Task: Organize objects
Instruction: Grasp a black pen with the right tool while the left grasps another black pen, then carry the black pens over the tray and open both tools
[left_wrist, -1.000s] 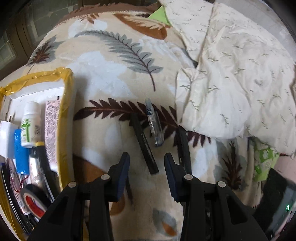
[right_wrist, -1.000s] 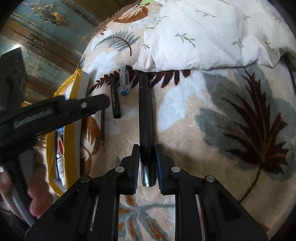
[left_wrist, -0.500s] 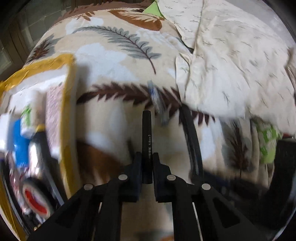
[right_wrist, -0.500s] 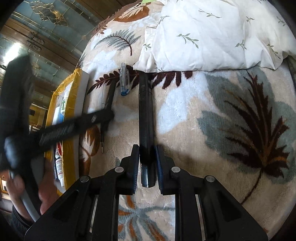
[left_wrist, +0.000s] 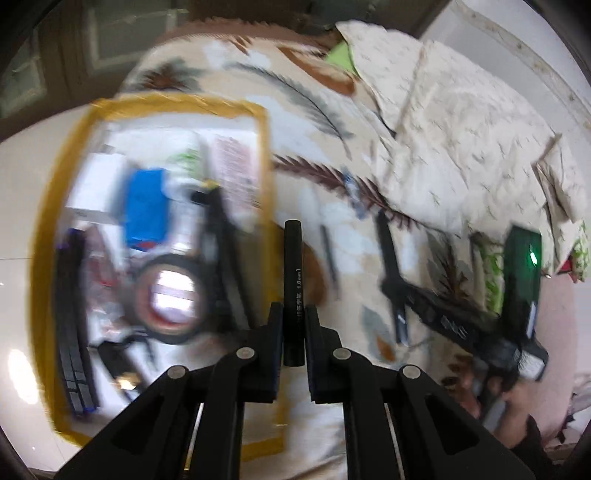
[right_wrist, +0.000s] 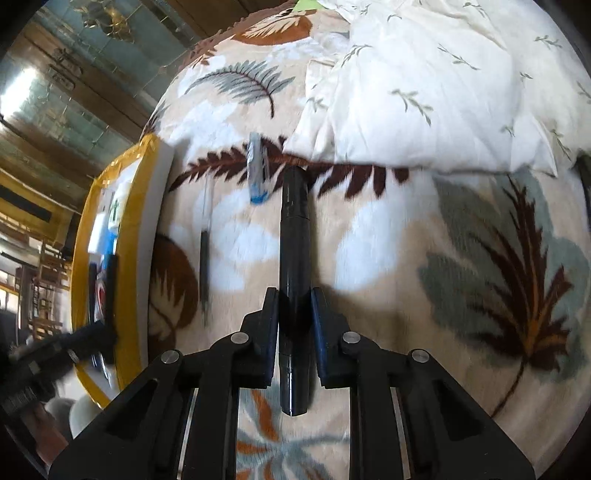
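Slim black pen (left_wrist: 293, 288), white print reading 1.0mm, pinched between the jaws of the left gripper (left_wrist: 293, 325); barrel points forward, tip end sitting over the right-hand yellow rim of the box (left_wrist: 264, 147). Pen clear of the blanket (left_wrist: 303, 155), held above it.

Thick black pen (right_wrist: 293, 266) clamped in the right gripper (right_wrist: 294, 314); rear end sticks back past the jaws, front end reaches toward the edge of the white pillow (right_wrist: 424, 85). Whether it touches the blanket under it, cannot tell.

Loose on the blanket between that pen and the box: a clear pen with blue end (right_wrist: 256, 170) just left of the thick pen's front, and a thin dark pen (right_wrist: 204, 266) nearer the box wall. Open blanket to the right of the right gripper, leaf print only.

Box: yellow tape all round the rim, white walls, hard against the blanket's left side. Inside, blurred: tape roll (left_wrist: 168, 295), blue packet (left_wrist: 146, 206), dark strip (left_wrist: 74, 325) along the left wall. Little free floor inside. Beyond the box's outer rim, pale shiny floor (left_wrist: 22, 258).
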